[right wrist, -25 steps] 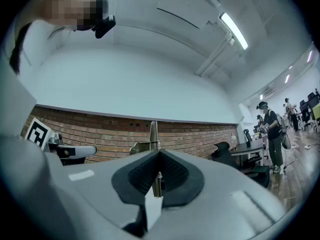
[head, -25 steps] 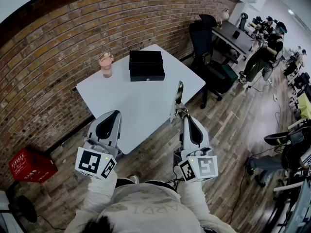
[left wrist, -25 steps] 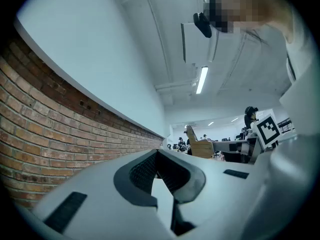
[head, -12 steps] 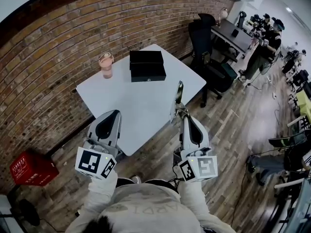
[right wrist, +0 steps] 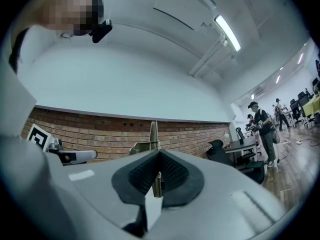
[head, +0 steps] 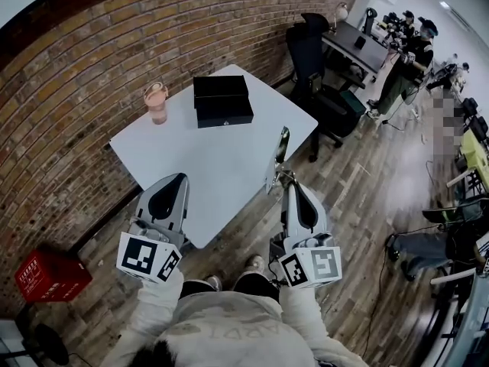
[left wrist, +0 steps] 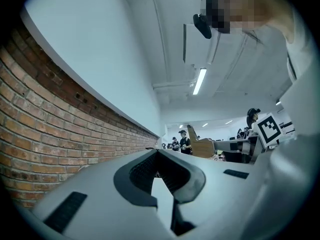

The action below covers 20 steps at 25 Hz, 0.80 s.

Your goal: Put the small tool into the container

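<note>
Right gripper (head: 283, 178) clamps the small tool (head: 280, 150), left gripper (head: 178, 179) closed on nothing, black box (head: 222, 102) at 12 o'clock on white table (head: 199, 163).

Open office, desk (head: 357, 47), swivel chair (head: 306, 46), brick wall (head: 76, 67)

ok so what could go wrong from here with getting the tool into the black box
1. The right claw pinches the thin olive metal tool by one end only. Most of it sticks out, so it may pivot or slip.
2. The black rectangular box sits far across the white table, near the pink tumbler. A long reach could knock that over.
</note>
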### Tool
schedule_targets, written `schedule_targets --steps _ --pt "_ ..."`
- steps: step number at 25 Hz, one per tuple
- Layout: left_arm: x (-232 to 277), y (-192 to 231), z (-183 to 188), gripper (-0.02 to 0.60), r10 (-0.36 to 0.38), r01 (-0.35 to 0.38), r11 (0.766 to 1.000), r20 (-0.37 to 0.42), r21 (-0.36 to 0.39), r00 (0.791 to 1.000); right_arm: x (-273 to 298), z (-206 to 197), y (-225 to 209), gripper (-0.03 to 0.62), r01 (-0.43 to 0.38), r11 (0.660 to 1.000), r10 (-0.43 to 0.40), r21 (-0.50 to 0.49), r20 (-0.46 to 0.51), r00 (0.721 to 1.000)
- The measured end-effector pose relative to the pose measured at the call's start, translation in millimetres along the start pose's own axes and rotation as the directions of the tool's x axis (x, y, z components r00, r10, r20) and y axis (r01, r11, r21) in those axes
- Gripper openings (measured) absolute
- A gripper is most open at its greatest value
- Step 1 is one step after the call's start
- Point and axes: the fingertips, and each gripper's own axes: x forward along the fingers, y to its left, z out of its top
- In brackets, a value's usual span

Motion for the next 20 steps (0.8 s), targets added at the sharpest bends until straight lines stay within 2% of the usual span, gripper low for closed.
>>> schedule_targets --steps 8,20 --pt "40.3 10.7 -14.6 0.005 0.016 -0.016 1.000 -0.015 -0.015 1.000 33.9 -11.4 -30.3 0.010 -0.003 1.000 0.003 0.010 -0.011 1.000" --pt "145.8 27.8 -13.9 0.005 0.084 -0.084 0.996 0.002 0.003 0.996 134.2 2.1 -101.1 0.010 -0.076 0.997 0.076 0.007 -0.006 0.997"
